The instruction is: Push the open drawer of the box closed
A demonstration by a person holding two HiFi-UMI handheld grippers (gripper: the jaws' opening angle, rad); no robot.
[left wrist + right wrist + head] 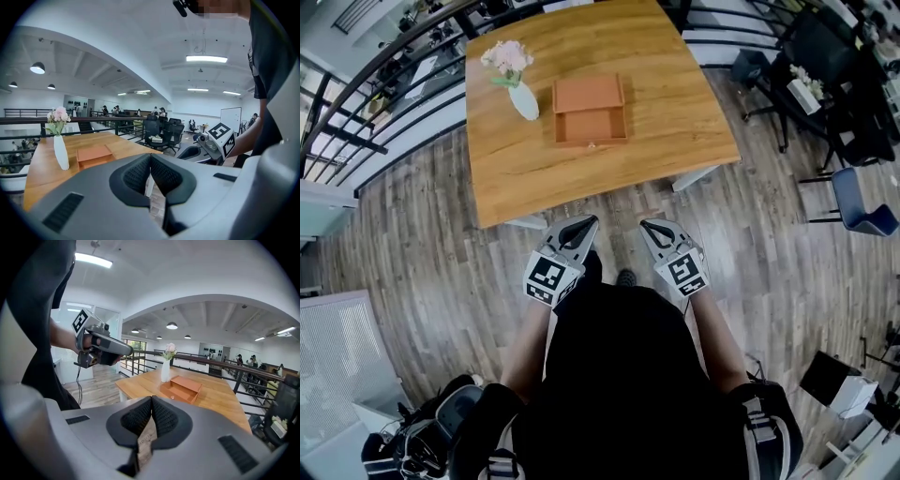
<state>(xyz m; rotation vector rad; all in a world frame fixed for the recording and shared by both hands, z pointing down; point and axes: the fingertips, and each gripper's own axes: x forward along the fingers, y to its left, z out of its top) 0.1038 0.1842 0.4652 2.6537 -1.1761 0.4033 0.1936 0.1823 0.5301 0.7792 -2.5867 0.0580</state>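
Observation:
An orange-brown box [589, 94] stands near the middle of the wooden table [675, 122]. Its drawer [592, 125] is pulled out toward me and looks empty, with a small knob on its front. The same box [186, 382] with its open drawer [178, 391] shows in the right gripper view, and the box [93, 154] appears in the left gripper view. My left gripper [592, 222] and right gripper [645, 225] hang side by side over the floor, short of the table's near edge. Both are shut with nothing between their tips [150, 156] [152, 398].
A white vase [523, 99] with pink flowers [508, 58] stands just left of the box. Black railings [384, 112] run behind and beside the table. Office chairs [834, 56] and a blue chair [862, 202] stand to the right on the wood floor.

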